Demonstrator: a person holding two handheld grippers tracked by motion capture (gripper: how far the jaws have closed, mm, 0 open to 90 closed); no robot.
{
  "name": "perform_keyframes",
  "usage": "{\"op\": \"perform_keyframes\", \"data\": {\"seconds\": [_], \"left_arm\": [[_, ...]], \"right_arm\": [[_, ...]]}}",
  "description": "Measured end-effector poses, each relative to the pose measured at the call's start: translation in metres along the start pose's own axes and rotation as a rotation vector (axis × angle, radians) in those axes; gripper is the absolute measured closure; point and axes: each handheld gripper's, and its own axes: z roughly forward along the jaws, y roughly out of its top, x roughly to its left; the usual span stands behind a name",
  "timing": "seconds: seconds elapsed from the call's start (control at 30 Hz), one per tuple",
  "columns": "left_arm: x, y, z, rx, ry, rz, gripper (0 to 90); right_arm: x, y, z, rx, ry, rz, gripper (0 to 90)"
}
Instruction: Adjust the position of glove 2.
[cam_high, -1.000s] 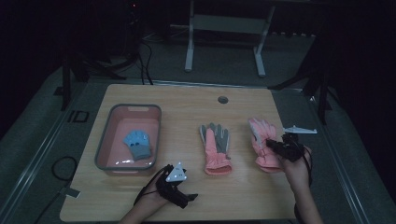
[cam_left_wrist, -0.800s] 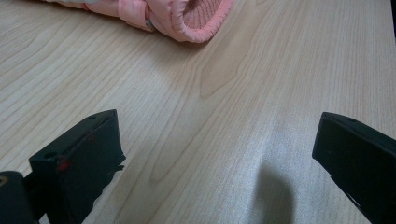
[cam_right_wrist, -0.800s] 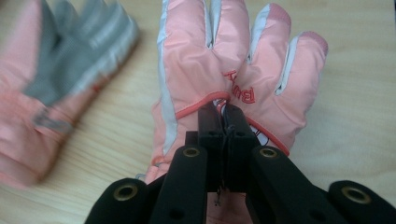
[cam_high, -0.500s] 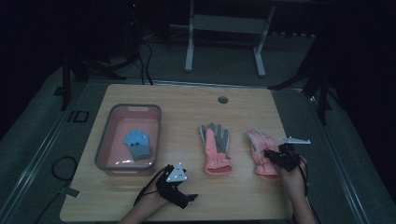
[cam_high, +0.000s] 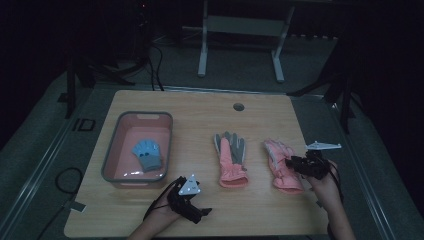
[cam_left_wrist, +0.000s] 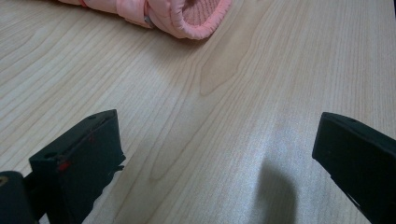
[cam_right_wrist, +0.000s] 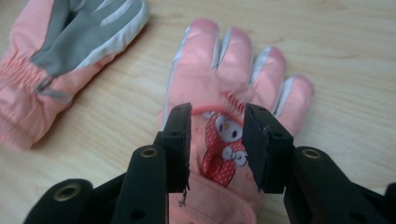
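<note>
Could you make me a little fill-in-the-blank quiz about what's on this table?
1. The right tongs hover over a pink ____ with a cartoon patch.
2. The small blue glove lies inside the pink ____.
3. The left tongs stand wide ____ over bare table.
4. The middle glove lies with its grey ____ facing up.

Missing words: glove; tub; open; palm

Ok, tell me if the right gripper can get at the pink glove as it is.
Probably yes: the right gripper hangs just over the pink glove, jaws partly open, nothing between them.
</note>
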Motion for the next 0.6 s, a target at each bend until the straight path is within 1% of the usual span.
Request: {"op": "perform_keyframes", "data": {"seconds": [0.03,0.17,0.2,0.23,0.3,0.33,0.37,0.4,0.47,0.5,0.53,0.57,0.6], "left_arm": [[0.000,0.000,0.000,0.000,-0.001,0.000,1.7],[0.000,0.000,0.000,-0.001,0.000,-0.001,1.7],[0.000,0.000,0.000,0.000,0.000,0.001,1.7],[0.000,0.000,0.000,0.000,0.000,0.001,1.7],[0.000,0.000,0.000,0.000,0.001,0.000,1.6],[0.000,0.000,0.000,0.000,0.000,0.000,1.6],[0.000,0.000,0.000,0.000,0.001,0.001,1.7],[0.000,0.000,0.000,0.001,0.001,0.002,1.7],[0.000,0.000,0.000,0.001,0.000,0.003,1.7],[0.000,0.000,0.000,0.001,0.000,0.003,1.7],[0.000,0.000,0.000,0.001,-0.001,0.002,1.7],[0.000,0.000,0.000,0.001,-0.001,0.002,1.6],[0.000,0.000,0.000,0.001,-0.001,0.002,1.7]], "right_arm": [[-0.002,-0.003,0.002,0.018,-0.003,-0.012,60.7],[-0.004,-0.006,0.005,0.026,0.006,-0.011,60.1],[-0.008,-0.011,0.010,0.036,0.013,0.012,59.5],[-0.008,-0.012,0.012,0.038,0.014,0.014,59.3],[-0.009,-0.014,0.016,0.054,-0.007,0.009,58.9],[-0.009,-0.014,0.016,0.054,-0.007,0.009,58.9],[-0.011,-0.015,0.021,0.069,0.009,0.026,62.9],[-0.012,-0.015,0.023,0.079,0.022,0.035,64.8],[-0.012,-0.014,0.025,0.089,0.036,0.039,73.5],[-0.010,-0.014,0.025,0.096,0.037,0.035,79.6],[-0.008,-0.013,0.026,0.105,0.038,0.037,83.6],[-0.006,-0.013,0.026,0.104,0.024,0.039,85.5],[-0.006,-0.013,0.026,0.104,0.024,0.039,85.5]]}}
